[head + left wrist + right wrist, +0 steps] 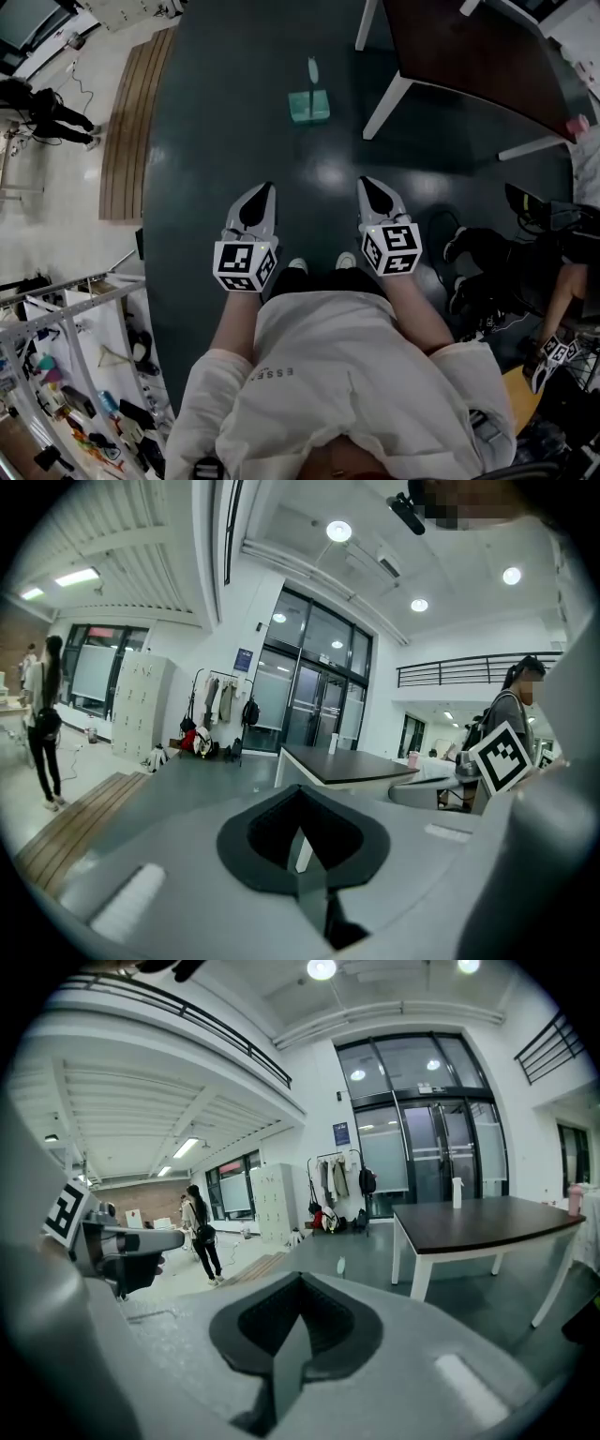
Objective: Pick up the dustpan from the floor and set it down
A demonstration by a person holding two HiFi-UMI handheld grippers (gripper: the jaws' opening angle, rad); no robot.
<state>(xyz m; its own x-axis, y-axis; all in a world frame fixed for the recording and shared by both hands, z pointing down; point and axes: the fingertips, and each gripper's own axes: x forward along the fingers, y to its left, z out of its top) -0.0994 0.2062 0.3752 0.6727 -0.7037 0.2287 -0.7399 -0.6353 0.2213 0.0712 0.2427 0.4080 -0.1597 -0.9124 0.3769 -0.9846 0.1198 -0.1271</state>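
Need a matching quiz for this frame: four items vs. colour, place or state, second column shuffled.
1. dustpan
2. table
3. wooden strip
4. right gripper

A. fingers shut, nothing held
B. brown, left of the dustpan in the head view
C. green, lying on the dark floor
D. dark top, white legs

Pairs: 1-C, 2-D, 3-B, 4-A

The left tongs (269, 190) and right tongs (365, 182) point forward side by side above the floor (206, 141). The dustpan (308, 104) stands on the floor well ahead, between their lines. The surface (469, 56) lies ahead and right of the right tongs. A wooden strip (136, 122) lies left of the left tongs, and a person (47, 117) stands beyond it.
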